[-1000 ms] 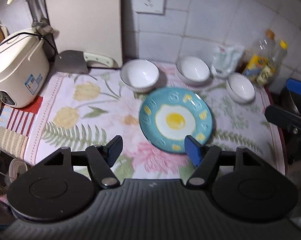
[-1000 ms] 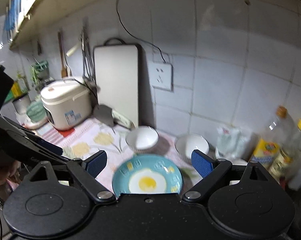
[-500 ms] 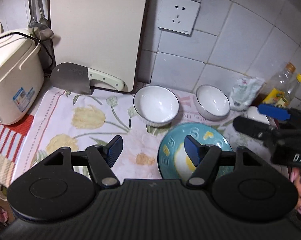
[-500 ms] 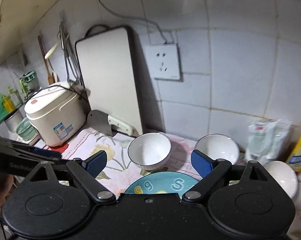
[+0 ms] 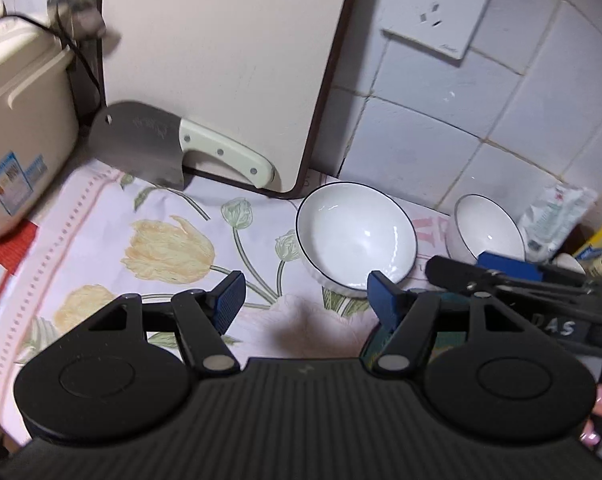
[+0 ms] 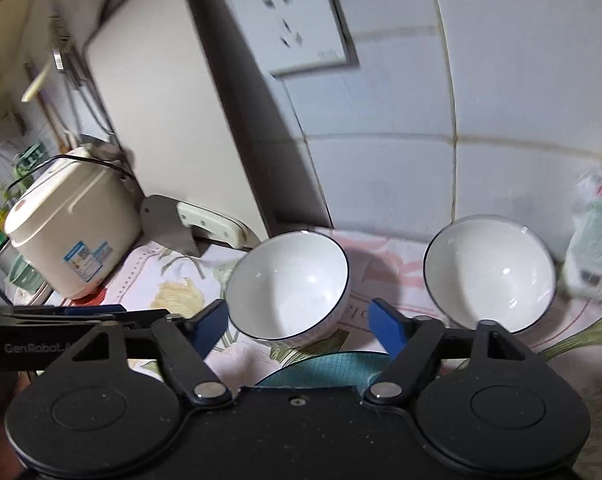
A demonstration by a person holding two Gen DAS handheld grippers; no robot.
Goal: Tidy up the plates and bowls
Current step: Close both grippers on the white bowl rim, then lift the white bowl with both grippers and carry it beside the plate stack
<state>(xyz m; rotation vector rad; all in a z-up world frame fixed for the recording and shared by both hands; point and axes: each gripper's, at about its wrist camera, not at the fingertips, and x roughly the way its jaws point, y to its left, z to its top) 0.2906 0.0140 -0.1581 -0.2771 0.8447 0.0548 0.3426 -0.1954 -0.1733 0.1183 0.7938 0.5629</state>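
Note:
Two white bowls with dark rims stand on the floral cloth by the wall: a left bowl (image 5: 355, 234) (image 6: 287, 286) and a right bowl (image 5: 489, 226) (image 6: 489, 274). A teal plate (image 6: 321, 368) lies in front of them, mostly hidden under both grippers; a sliver shows in the left wrist view (image 5: 441, 344). My left gripper (image 5: 303, 300) is open and empty, low over the cloth just left of the left bowl. My right gripper (image 6: 297, 324) is open and empty, with the left bowl straight ahead between its fingers; it also shows in the left wrist view (image 5: 505, 268).
A cleaver (image 5: 173, 146) leans on a white cutting board (image 5: 221, 60) against the tiled wall. A rice cooker (image 5: 17, 120) stands at the left. A plastic bag (image 6: 597, 240) and oil bottles (image 5: 601, 244) sit at the right. A wall socket (image 5: 437, 16) is above.
Both grippers have moved forward and down toward the bowls at the wall. The teal plate has slipped almost out of sight beneath them. Both grippers stay open.

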